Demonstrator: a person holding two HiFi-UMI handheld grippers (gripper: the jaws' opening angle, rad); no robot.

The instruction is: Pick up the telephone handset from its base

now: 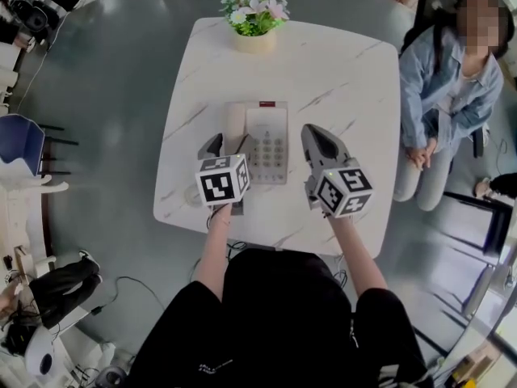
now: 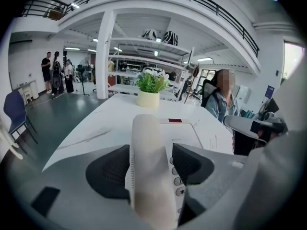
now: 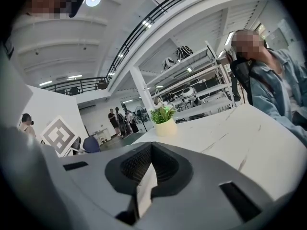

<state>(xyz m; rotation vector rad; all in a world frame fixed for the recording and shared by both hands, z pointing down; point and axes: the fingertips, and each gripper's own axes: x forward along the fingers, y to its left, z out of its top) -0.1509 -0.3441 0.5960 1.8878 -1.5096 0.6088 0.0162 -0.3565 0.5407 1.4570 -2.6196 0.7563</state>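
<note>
Two grippers hang over a white marbled table (image 1: 339,71) in the middle of the head view. The left gripper (image 1: 226,144) points steeply down at the telephone, its jaws spread wide to either side of the cream handset (image 1: 235,126). The left gripper view shows the handset (image 2: 146,152) running up the centre of the frame between the two dark pads (image 2: 111,171), which stand released and do not clamp it. The handset lies in its cradle along the left side of the base (image 1: 267,144), whose keypad faces up just right of it. The right gripper (image 1: 313,136) hovers right of the base with its jaws drawn together on nothing, only a thin slit of table showing between its pads (image 3: 165,164). A potted plant (image 1: 254,23) sits at the table's top edge. A person (image 1: 448,95) in a denim jacket sits at the right of the frame.
</note>
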